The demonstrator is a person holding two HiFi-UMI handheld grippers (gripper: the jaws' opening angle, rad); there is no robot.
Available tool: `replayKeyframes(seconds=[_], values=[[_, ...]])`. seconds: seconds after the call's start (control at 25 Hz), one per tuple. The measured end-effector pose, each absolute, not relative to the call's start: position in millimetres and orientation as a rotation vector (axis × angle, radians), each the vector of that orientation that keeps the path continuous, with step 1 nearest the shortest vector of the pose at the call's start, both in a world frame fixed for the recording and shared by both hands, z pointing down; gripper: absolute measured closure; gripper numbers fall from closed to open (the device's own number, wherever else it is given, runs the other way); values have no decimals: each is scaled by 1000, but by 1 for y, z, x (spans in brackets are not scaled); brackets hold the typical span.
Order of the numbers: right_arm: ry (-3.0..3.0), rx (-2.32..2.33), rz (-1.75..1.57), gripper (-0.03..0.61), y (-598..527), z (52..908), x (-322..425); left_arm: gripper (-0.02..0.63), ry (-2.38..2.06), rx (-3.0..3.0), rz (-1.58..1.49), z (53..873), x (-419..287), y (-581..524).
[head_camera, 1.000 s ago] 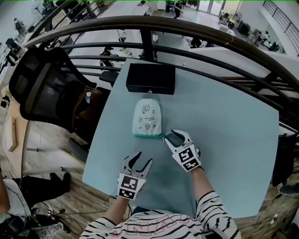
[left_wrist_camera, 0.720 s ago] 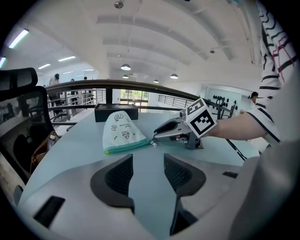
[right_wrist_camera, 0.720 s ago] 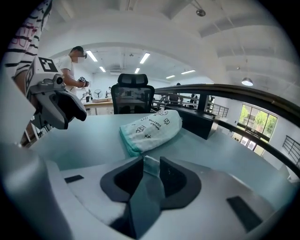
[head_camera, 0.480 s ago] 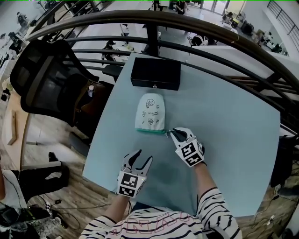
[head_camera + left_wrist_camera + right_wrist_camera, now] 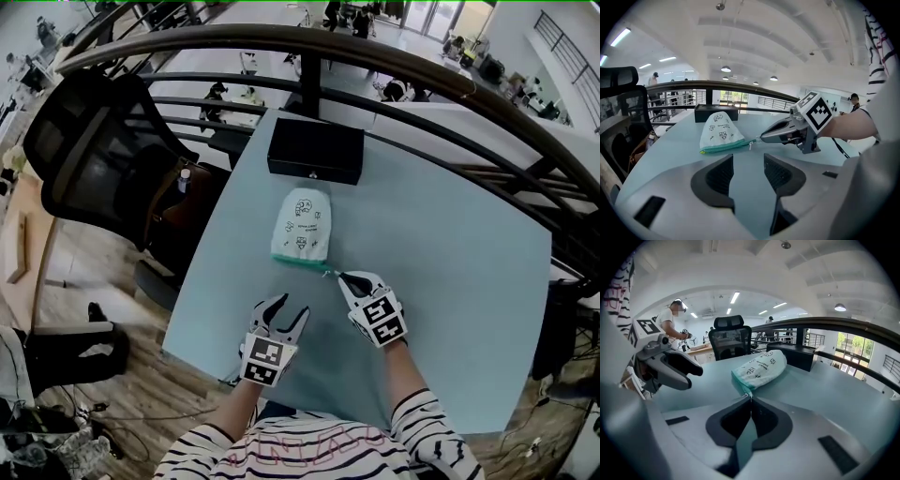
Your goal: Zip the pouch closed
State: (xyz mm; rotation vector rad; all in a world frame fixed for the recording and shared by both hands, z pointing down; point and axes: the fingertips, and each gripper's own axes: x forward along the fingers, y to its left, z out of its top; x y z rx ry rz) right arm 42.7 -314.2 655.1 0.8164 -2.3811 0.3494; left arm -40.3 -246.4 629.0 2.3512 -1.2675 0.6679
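Note:
A white pouch (image 5: 302,223) printed with small doodles lies flat on the pale blue table (image 5: 450,253), its teal zipper edge (image 5: 298,265) facing me. My right gripper (image 5: 339,277) sits at the zipper's right end. Its jaws are closing tight, with the small zipper pull (image 5: 749,394) pinched between the tips. In the left gripper view the right gripper (image 5: 764,138) meets the zipper end (image 5: 751,142) of the pouch (image 5: 719,131). My left gripper (image 5: 286,311) hovers open and holds nothing, nearer to me than the pouch. It shows again as the left gripper (image 5: 691,376) in the right gripper view.
A black box (image 5: 316,152) stands at the table's far edge, behind the pouch. A black office chair (image 5: 89,159) is off the table's left side. A curved dark railing (image 5: 422,75) runs beyond the table. The table's near edge lies just below my left gripper.
The right gripper's jaws went from wide open to shut at the pouch's right zipper corner, and it shifted slightly. The left gripper stayed where it was.

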Motion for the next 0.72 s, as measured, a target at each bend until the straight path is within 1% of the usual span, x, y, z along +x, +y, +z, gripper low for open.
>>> replayKeyframes(seconds=[0.28, 0.72], values=[[-2415, 793, 378, 549, -284, 630, 23, 420, -1226, 2394, 695, 635, -31, -254], [-2435, 776, 405, 549, -225, 609, 5, 420, -1150, 2410, 680, 643, -20, -232]])
